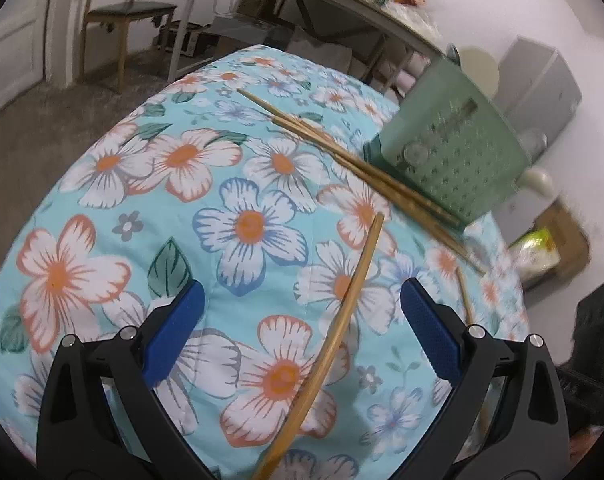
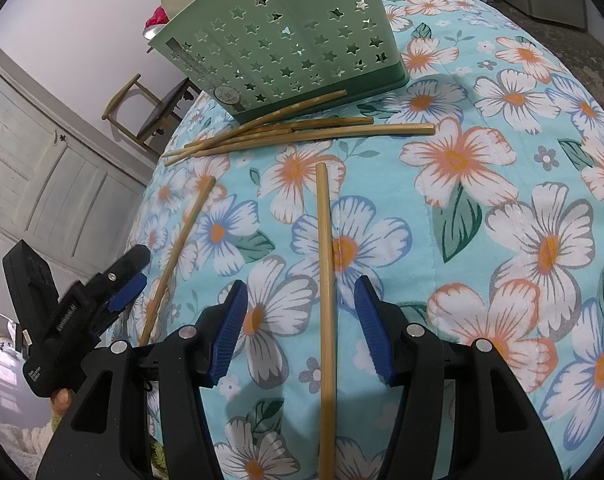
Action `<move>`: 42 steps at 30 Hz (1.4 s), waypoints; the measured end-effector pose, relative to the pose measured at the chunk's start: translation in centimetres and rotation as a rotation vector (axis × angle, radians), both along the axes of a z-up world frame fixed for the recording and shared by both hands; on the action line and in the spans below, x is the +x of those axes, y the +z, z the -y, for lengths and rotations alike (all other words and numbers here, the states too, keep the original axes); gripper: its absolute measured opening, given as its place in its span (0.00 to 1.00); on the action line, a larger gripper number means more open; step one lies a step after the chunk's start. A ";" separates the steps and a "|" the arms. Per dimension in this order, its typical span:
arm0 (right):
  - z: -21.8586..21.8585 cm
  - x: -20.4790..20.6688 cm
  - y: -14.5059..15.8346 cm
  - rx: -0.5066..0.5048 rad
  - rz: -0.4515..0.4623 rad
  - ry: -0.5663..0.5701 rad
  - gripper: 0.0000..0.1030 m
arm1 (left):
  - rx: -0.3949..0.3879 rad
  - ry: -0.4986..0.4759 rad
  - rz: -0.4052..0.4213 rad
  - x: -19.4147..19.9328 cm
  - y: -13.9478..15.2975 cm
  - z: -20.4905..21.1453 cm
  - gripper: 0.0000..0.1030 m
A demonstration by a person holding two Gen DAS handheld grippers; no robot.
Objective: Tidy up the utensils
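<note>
**Mia:** Where are the two grabbers?

**Ben:** Both tip down at the table. The right gripper (image 2: 300, 326) hangs over one long chopstick (image 2: 326, 300). Its blue pads (image 2: 226, 330) stand apart, one on each side of the stick, and do not touch it. The stick lies flat on the cloth.

**Mia:** And the other one?

**Ben:** The left gripper (image 1: 302, 330) has its jaws spread wide too. A second chopstick (image 1: 344, 312) lies slanted between them, and nothing squeezes it. In the right camera you can see that grabber from the side, off the table edge, with a fingertip (image 2: 63, 398) poking out below it.

**Mia:** What can't you see well?

**Ben:** The near ends of both sticks are cut off at the bottom of the pictures. The left camera is blurry near the basket. I cannot tell what is inside the basket.

**Mia:** Where are the other sticks?

**Ben:** A pile of chopsticks (image 2: 297, 130) lies right in front of the green basket (image 2: 285, 40), and some cross each other. One seems to touch the basket's bottom edge.

**Mia:** What do things look like?

**Ben:** The sticks are thin, tan wood. The basket is green plastic with star holes cut in its wall and a round sticker low down. The tablecloth (image 2: 442, 208) is soft blue cloth with big white, orange and blue flowers and stitched lines. The pads are bumpy blue on black arms.
</note>
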State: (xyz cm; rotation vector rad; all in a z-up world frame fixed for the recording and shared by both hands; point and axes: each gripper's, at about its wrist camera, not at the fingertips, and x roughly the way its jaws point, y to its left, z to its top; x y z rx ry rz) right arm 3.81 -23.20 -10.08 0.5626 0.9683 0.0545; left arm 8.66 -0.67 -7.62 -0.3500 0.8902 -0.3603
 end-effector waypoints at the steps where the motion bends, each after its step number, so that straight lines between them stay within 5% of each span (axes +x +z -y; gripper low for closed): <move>1: 0.0 0.0 0.0 0.000 0.000 0.000 0.53 | -0.026 0.015 -0.001 0.0 0.0 -0.3 0.92; 9: 0.0 -0.1 0.0 0.001 0.001 -0.001 0.53 | -0.052 0.027 0.001 -0.2 0.0 -0.6 0.92; 18: 0.0 0.0 0.0 0.001 0.001 -0.001 0.53 | 0.088 -0.051 -0.004 -0.3 0.4 0.8 0.92; 22: 0.0 0.0 0.0 0.000 0.001 0.001 0.53 | 0.222 -0.074 0.031 -0.5 1.0 1.9 0.92; 29: -0.1 -0.1 0.0 0.000 0.002 0.002 0.53 | 0.587 -0.163 0.181 -1.0 2.5 5.4 0.92; 42: -0.4 0.3 0.1 -0.013 -0.004 0.012 0.53 | 0.689 -0.195 0.169 -0.5 2.6 7.1 0.92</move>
